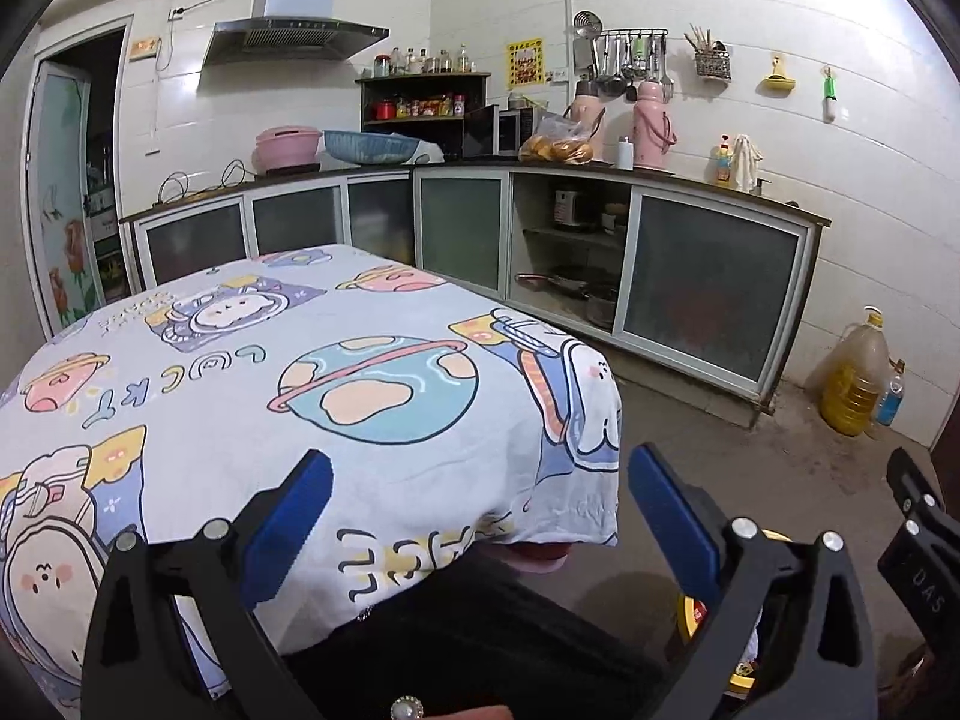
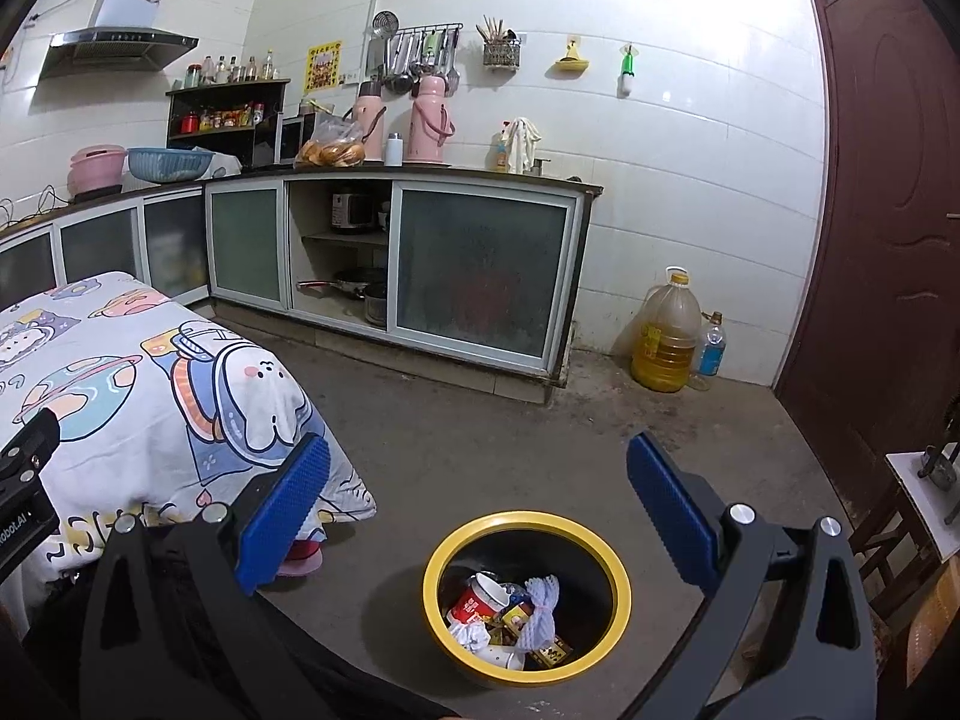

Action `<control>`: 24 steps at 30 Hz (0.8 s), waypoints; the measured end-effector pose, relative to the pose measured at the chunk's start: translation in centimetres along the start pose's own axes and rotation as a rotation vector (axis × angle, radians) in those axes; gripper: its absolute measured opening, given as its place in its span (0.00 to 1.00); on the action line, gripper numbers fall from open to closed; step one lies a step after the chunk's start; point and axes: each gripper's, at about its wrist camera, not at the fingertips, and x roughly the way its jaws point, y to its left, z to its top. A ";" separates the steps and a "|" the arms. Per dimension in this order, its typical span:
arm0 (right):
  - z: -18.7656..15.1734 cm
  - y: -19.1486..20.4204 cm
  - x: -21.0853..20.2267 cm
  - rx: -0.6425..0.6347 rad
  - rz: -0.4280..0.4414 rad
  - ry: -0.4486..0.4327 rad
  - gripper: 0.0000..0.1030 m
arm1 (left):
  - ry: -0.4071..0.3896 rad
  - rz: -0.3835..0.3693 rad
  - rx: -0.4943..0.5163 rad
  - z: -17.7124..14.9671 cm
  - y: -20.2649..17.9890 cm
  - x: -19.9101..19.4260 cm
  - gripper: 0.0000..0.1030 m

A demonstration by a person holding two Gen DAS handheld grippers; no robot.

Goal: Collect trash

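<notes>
On the left stands a table [image 1: 252,360] under a cartoon space-print cloth, its top bare of any litter in both views. The left gripper [image 1: 480,516] is held over the table's near corner with its blue fingers [image 1: 288,516] spread wide apart and nothing between them. The cloth hangs down below that corner, and a pink edge shows under its hem.

To the right of the table, on the grey concrete floor, sits the bin [image 2: 621,576], a dark tub with a yellow rim. It is near the table corner but not touching the cloth. Inside it lies the trash [image 2: 510,612]: a red and white paper cup, crumpled white paper, a pale knotted cloth or net, and small yellow and brown wrappers or packets. The right gripper [image 2: 477,510] is held above the bin and a little behind it, so the bin lies below the gap between its blue fingers [image 2: 672,510]. These fingers are also wide apart and hold nothing. In the left wrist view only a sliver of the bin's yellow rim shows behind the right-hand finger.

Farther right, against the tiled wall, stand a large oil jug [image 2: 666,330] and a small blue-labelled bottle [image 2: 711,345], just beside a dark red door [image 2: 888,210].
</notes>
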 end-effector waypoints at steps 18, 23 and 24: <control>-0.7 0.4 -0.4 -0.005 0.008 -0.025 0.92 | 0.023 -0.019 -0.011 -0.4 -0.3 0.1 0.92; -0.6 0.1 -0.5 0.001 0.008 -0.023 0.92 | 0.018 -0.022 -0.010 -0.4 -0.4 -0.2 0.92; -0.6 0.1 -0.5 0.002 0.009 -0.022 0.92 | 0.019 -0.022 -0.008 -0.4 -0.4 -0.2 0.92</control>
